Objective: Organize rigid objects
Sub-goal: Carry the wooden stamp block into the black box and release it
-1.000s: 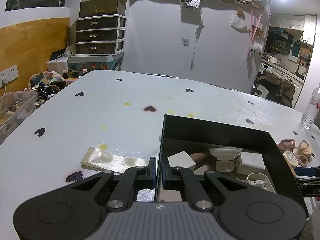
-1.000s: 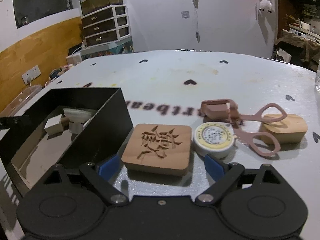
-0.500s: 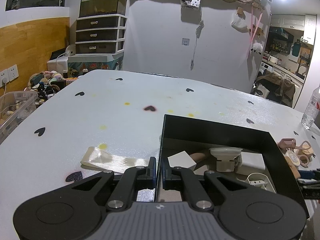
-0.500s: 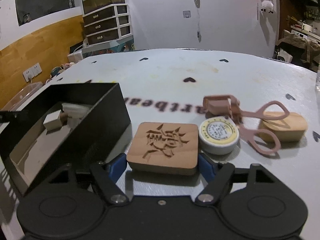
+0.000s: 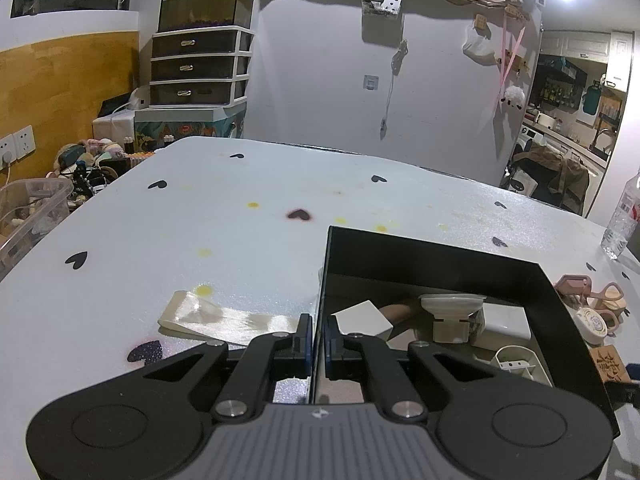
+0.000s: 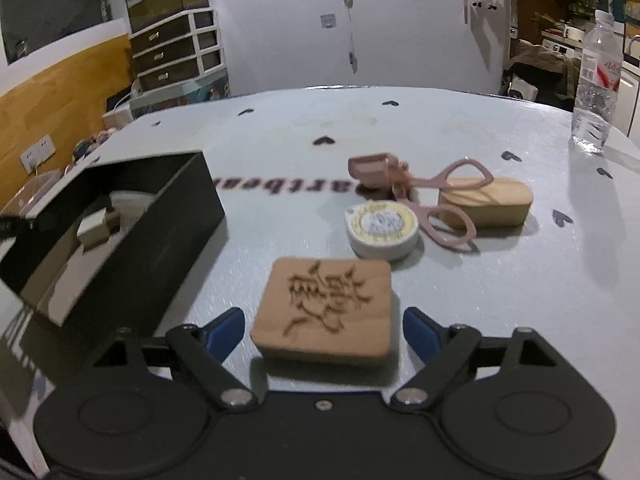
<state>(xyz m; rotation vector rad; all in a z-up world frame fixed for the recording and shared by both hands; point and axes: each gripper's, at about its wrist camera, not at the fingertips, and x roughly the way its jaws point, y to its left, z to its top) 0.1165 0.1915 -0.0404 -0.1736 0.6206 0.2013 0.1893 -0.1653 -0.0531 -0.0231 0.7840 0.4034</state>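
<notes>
Our right gripper [image 6: 322,330] is spread, the carved wooden block [image 6: 326,314] at twelve o'clock between its blue pads; our left gripper [image 5: 315,338] pinches the black box [image 5: 440,252] wall.

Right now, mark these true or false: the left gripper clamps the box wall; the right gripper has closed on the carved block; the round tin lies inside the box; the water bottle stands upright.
1. The left gripper clamps the wall of the black box. True.
2. The right gripper has closed on the carved wooden block. False: its jaws stand open on either side of it.
3. The round tin lies inside the box. False: it sits on the table.
4. The water bottle stands upright. True.
</notes>
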